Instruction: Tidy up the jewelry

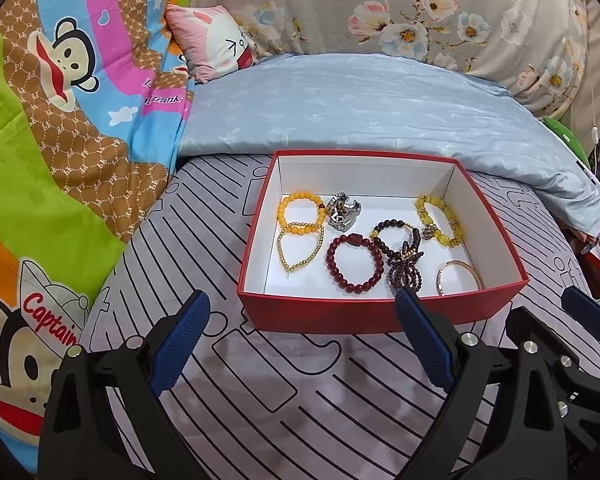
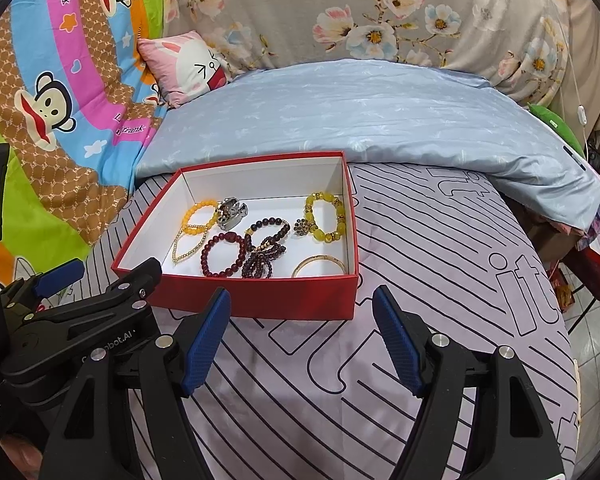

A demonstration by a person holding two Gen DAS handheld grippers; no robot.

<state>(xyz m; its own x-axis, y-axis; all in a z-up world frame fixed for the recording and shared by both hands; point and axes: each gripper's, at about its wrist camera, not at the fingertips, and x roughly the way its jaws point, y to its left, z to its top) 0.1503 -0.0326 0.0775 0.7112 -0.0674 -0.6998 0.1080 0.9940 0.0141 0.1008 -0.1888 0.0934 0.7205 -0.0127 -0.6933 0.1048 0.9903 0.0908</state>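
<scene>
Box [image 1: 380, 312] sits on the bed [image 1: 284, 392], open top, straight ahead of both grippers and just beyond the fingertips. All the jewelry I can see is already inside it, lying flat on the white floor.

Left gripper [image 1: 302, 338]: fingers apart, nothing between them, hovering over the striped sheet just short of the near red wall. Right gripper [image 2: 302, 336]: fingers also apart and empty, same standoff, just to the right of the left one.

Layout inside, from the left view:
- orange bead bracelet [image 1: 299, 212] far left, thin gold chain [image 1: 300, 250] overlapping its near edge
- metal clasp piece [image 1: 342, 211] far, middle
- dark red bead bracelet [image 1: 354, 266] near middle
- purple bead bunch [image 1: 402, 258] just right of it, touching or overlapping a dark bead loop
- yellow bead bracelet [image 1: 440, 220] far right
- gold bangle [image 1: 458, 278] near right corner

Key relation: the box's long axis runs left-right across my view, and its right end lines up with the gap of the right gripper's fingers. I judge the right hand nearer to the bangle and yellow bracelet, the left hand nearer to the orange one and the chain. Any pick means going up and over the near wall, then down.
</scene>
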